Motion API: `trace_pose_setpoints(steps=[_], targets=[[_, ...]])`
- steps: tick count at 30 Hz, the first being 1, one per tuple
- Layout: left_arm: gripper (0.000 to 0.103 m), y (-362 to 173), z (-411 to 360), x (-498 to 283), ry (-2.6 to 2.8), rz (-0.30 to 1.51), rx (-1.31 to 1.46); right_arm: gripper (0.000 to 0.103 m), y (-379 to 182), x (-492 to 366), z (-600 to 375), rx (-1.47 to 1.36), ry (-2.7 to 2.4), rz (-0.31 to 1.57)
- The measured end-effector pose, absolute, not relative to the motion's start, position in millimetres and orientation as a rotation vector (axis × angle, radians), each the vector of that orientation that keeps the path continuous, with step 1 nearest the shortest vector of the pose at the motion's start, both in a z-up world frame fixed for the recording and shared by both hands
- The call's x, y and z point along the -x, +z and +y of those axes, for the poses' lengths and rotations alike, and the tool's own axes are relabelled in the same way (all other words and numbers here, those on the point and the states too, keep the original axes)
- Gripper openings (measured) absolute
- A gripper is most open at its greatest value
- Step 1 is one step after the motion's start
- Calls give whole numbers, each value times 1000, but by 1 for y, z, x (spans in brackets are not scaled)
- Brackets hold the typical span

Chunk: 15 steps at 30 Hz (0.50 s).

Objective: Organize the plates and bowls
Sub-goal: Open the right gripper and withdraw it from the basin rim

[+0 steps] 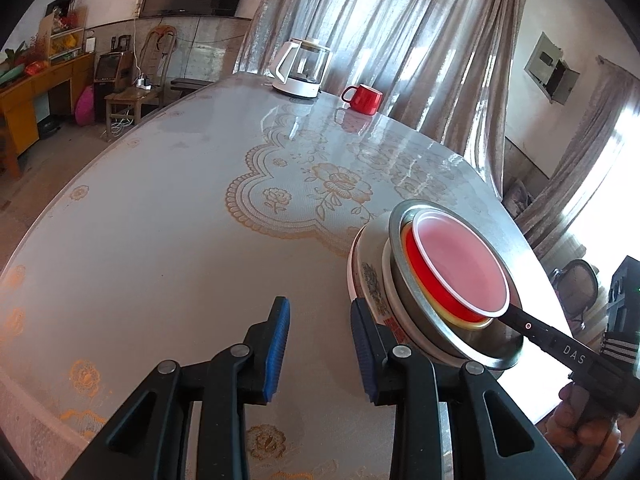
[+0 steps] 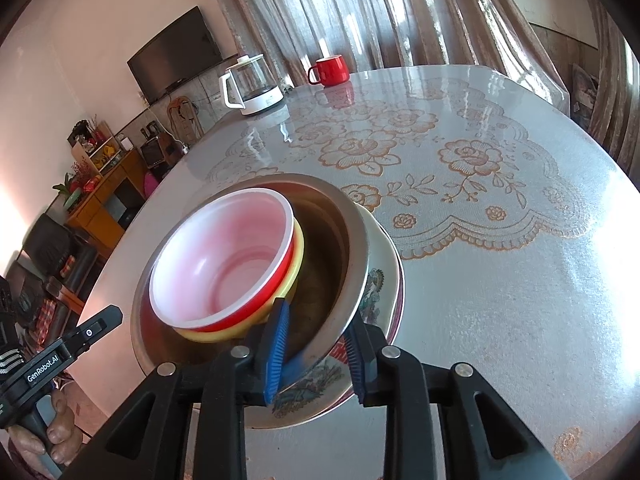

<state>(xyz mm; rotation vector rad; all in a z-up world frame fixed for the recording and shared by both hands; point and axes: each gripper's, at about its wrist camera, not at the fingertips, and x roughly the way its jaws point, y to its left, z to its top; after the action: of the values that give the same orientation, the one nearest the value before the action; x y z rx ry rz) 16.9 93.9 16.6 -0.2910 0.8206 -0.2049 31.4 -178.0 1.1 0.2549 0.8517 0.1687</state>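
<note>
The stacking looks nearly done — everything to be sorted sits in one nest at the near edge of the table (image 2: pixel 500 280), at about five o'clock in the left wrist view and seven o'clock in the right wrist view.

Going left to right, the left gripper (image 1: pixel 320 344) comes first; its jaws stand apart with nothing between them, low at six o'clock, its right pad just beside the patterned plate (image 1: pixel 370 280). Next is the stack itself; then the right gripper (image 2: pixel 316 350), whose jaws straddle the near rim of the steel bowl (image 2: pixel 352 248) — one pad inside the wall, the other outside above the plate; whether they actually pinch the metal or only bracket it I cannot tell.

Judged from this, the step in hand is settling or shifting the steel bowl on the plate; the next move calls for a firm, level hold on that thin rim, since the inner bowls sit off-centre toward nine o'clock and could slide if the bowl tips.

Counted: one patterned plate for certain, though a reddish edge below it may be a second; one steel bowl; one yellow bowl (image 2: pixel 294 268) nested in it; one red bowl (image 2: pixel 224 256) with a white inside on top. Away at twelve o'clock stand one kettle (image 2: pixel 250 84) and one red mug (image 2: pixel 330 70), well apart from the stack.
</note>
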Motion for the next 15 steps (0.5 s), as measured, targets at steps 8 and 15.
trace_pose_setpoints(steps=[8,15], targets=[[33,15,91,-6,-182,814,266,29,7,-20,-178,-238,135,822],[39,28,82,5,-168,781,222,32,19,-2,-178,-213,71,768]])
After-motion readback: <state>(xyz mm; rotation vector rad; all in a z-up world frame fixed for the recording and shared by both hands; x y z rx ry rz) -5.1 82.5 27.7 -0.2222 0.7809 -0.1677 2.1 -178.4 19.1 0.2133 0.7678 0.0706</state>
